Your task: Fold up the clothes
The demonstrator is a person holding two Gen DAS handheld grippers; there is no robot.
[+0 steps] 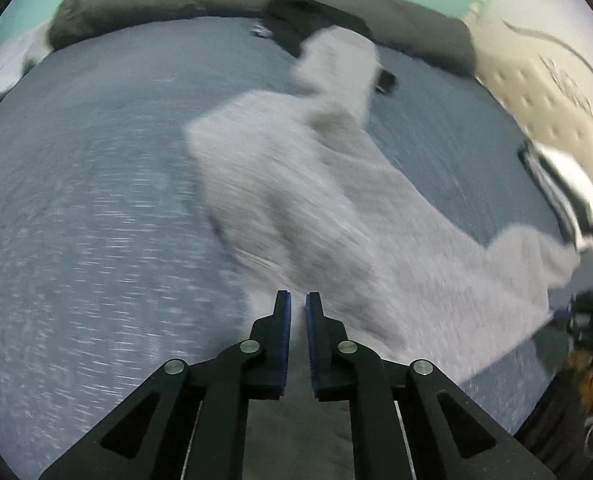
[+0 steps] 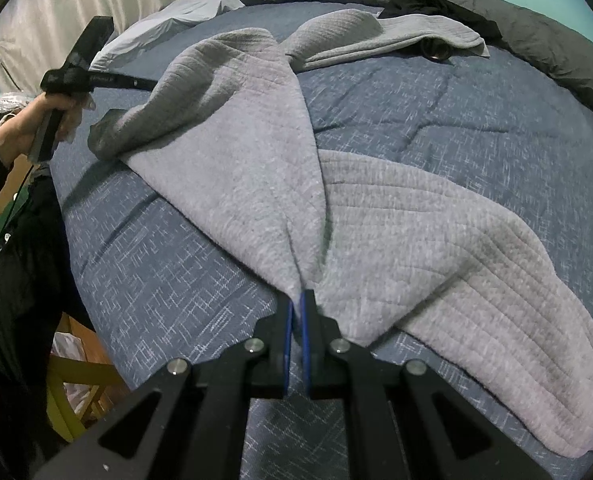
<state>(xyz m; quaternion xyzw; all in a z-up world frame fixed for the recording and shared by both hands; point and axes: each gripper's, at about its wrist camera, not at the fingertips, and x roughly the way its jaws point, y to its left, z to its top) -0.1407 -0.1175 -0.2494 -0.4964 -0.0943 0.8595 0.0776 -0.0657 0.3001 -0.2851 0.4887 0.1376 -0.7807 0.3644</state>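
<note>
A: Where is the garment?

B: The grey knit sweater (image 2: 248, 168) lies on the blue bedspread (image 2: 456, 120), its long axis running from the near edge of the bed toward the far edge, where a sleeve or hood reaches a dark duvet (image 2: 536, 28) bunched along that edge.

A: And the fingers?

B: The right gripper (image 2: 296, 300) has its fingers pinched narrow on a peak of the cloth at the near edge, so the knit fans away from it on both sides. The left gripper (image 2: 96, 76), held in the person's hand (image 2: 48, 116), meets a lifted fold at the left edge; its fingers are buried in cloth there. In its own view they stand narrow with grey fabric between them, so I judge they hold it.

A: Anything unclear?

B: The left view is smeared by motion. A small dark object (image 2: 434, 50) pokes out under the far part; I cannot tell what it is.
</note>
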